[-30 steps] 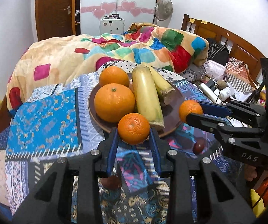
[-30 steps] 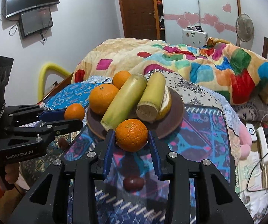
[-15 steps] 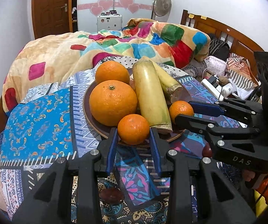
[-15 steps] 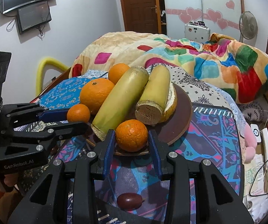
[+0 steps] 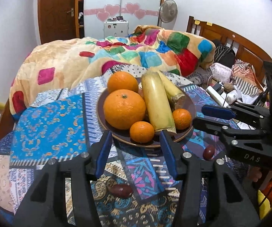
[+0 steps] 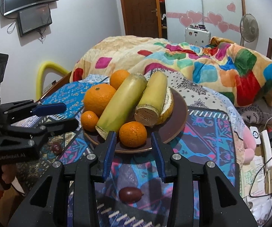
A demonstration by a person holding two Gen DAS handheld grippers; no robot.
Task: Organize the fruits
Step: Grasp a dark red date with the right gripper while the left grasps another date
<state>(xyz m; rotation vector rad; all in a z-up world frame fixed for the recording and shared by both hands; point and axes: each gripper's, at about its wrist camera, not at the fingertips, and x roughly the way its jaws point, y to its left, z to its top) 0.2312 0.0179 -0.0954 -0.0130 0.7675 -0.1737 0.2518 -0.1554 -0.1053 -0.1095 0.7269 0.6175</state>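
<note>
Both small mandarins had gone from clamped between the jaws half a second earlier to sitting free on the round dark-brown plate (image 5: 190, 102).

Small mandarin on the left gripper's side (image 5: 142, 132) rested on the plate's near rim, against the near end of the long pale-yellow sugarcane section (image 5: 157, 104). Small mandarin on the right gripper's side (image 6: 133, 134) sat on the rim near that gripper, just beside the cut end of the shorter yellow cane section (image 6: 151, 102).

Left gripper (image 5: 136, 147): jaws spread wide, blue pads clear of the fruit on both sides, holding nothing. Right gripper (image 6: 133, 146): same, wide apart, mandarin between the pad tips but not touched.

Also on the plate: large orange with a green stem scar (image 5: 124, 108), second orange behind it (image 5: 122, 81), and a pale peel or rind piece (image 6: 167, 106) under the shorter cane.

Plate sat on a patchwork blue-and-purple patterned cloth (image 5: 49, 124). Two dark-red oval dates lay on the cloth off the plate: one below the left gripper's jaws (image 5: 121, 190), one under the right gripper's fingers (image 5: 208, 152).

Behind: multicoloured quilt (image 5: 136, 56) on a wooden-framed bed (image 5: 228, 37).
</note>
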